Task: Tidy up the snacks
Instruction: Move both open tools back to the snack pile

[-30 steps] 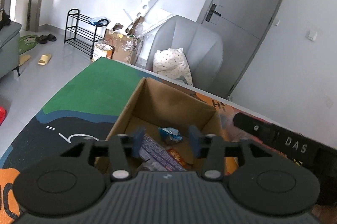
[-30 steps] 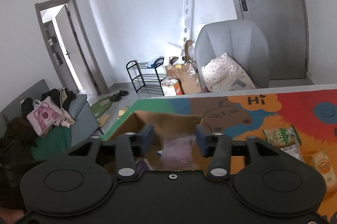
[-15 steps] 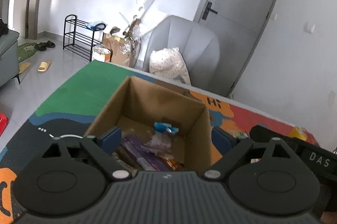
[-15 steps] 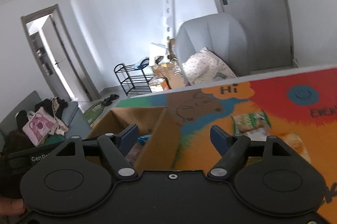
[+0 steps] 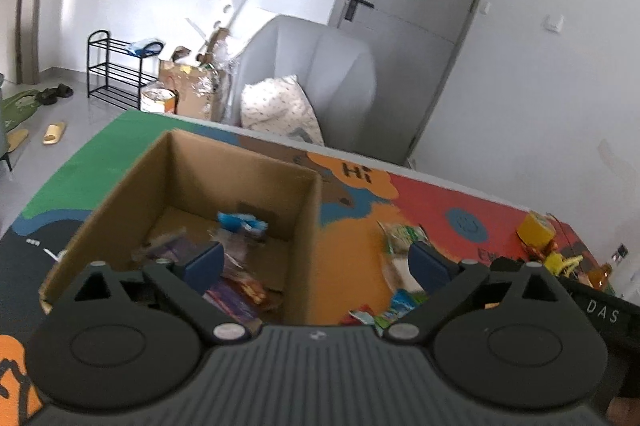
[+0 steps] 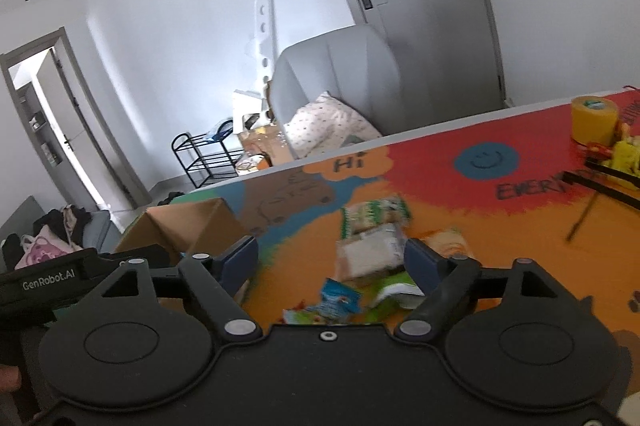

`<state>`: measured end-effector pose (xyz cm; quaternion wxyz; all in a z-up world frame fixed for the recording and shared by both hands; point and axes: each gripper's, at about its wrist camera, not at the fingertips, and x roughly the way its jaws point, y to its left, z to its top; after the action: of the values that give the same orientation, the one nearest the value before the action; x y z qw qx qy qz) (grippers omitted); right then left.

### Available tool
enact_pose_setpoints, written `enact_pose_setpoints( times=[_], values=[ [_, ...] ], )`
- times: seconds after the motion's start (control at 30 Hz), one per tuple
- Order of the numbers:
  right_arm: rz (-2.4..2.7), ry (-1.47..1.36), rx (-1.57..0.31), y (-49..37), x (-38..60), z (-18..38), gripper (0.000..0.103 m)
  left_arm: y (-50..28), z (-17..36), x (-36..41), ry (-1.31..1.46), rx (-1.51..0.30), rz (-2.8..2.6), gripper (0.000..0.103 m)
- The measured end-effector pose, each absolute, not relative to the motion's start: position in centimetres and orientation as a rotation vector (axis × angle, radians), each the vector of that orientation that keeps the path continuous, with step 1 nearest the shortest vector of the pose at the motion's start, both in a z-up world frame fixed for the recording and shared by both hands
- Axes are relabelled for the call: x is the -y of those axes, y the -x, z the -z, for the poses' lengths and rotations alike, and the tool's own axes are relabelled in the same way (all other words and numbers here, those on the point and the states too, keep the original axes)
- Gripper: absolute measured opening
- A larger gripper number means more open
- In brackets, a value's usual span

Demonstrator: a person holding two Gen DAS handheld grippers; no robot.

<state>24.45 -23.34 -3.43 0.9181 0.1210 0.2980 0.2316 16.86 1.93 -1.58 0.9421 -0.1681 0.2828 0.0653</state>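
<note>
Blue pads tip the black fingers of the left gripper (image 5: 316, 264), whose jaws are opening wide with nothing gripped; the right wall of a cardboard box (image 5: 308, 226) is seen between them, untouched. Inside the box, several snack packets (image 5: 240, 222) are piled, blurred, one blue and white, others purple. The box stands on a brightly printed table mat (image 5: 360, 226).

The right gripper (image 6: 331, 260) is likewise seen with blue pads and jaws opening, holding nothing. Loose snacks (image 6: 368, 254) lie scattered on the mat (image 6: 500, 246) between and beyond its fingers: a green and white pack, a pale pack, a blue wrapper. The box (image 6: 192, 226) is seen at left, well apart from them. A yellow tape roll (image 6: 594, 119) stands at the mat's far right. A grey armchair (image 6: 340, 77) is placed behind the table.
</note>
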Motion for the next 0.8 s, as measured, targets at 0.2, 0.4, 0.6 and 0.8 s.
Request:
enact_pose_setpoints(
  times=[0.2,0.4,0.6,0.8],
  values=[
    [-0.439,-0.267,-0.621,-24.6,25.6,4.2,0.097,-17.3,2.0,0.0,0.333,-0.596,-0.078,0.1],
    [-0.422,-0.288,-0.618,-24.6,27.7,4.9,0.102,-17.9,2.0,2.0,0.308,-0.599,-0.044,0.101],
    [-0.39,-0.3,-0.633,-25.0,29.6,5.7,0.103,-18.8,2.3,4.1,0.286,-0.611,0.013,0.101],
    [-0.373,-0.32,-0.651,-25.5,31.0,6.9,0.102,-19.6,3.0,5.9,0.263,-0.613,0.036,0.1]
  ],
)
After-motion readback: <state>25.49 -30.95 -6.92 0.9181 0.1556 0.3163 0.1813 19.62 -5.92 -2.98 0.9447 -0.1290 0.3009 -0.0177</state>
